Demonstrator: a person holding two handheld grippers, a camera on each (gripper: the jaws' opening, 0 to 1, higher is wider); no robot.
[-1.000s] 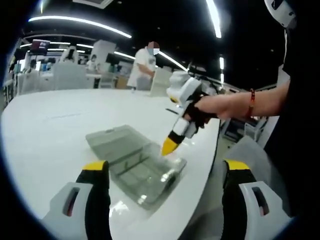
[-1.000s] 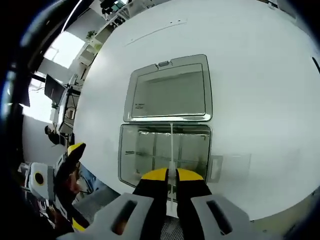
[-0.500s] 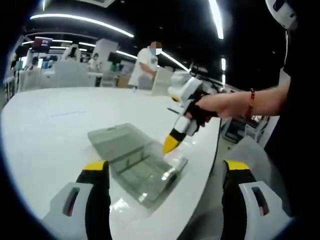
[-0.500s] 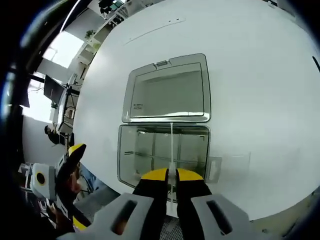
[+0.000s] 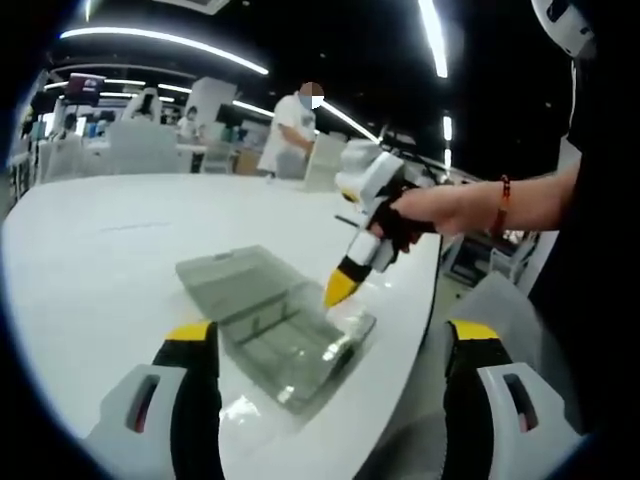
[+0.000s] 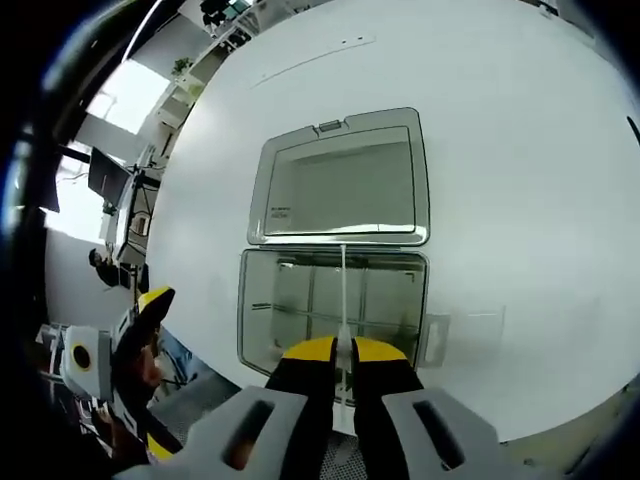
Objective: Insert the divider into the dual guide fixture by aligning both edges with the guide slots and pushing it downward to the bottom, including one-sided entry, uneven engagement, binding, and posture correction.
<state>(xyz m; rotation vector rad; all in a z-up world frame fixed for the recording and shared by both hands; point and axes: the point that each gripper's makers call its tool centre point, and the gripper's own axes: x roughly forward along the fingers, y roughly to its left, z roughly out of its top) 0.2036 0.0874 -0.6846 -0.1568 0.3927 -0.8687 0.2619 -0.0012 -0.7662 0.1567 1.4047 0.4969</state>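
Little has changed over the last second: the right gripper (image 6: 343, 347) stays clamped on the thin white plastic divider (image 6: 343, 290), standing upright in the clear compartmented box (image 6: 262, 310) on the white tabletop (image 6: 500, 150). It has barely sunk, so I judge it binding. The left gripper (image 5: 330, 335), jaws wide apart, still hangs near.

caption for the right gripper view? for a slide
Right tongs shut on the divider, holding it edge-on over the open clear box on the white table.

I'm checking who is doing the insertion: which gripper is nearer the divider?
Right. The right gripper is shut on the divider, directly above the open clear box. The left gripper is open, back from the box near the table edge.
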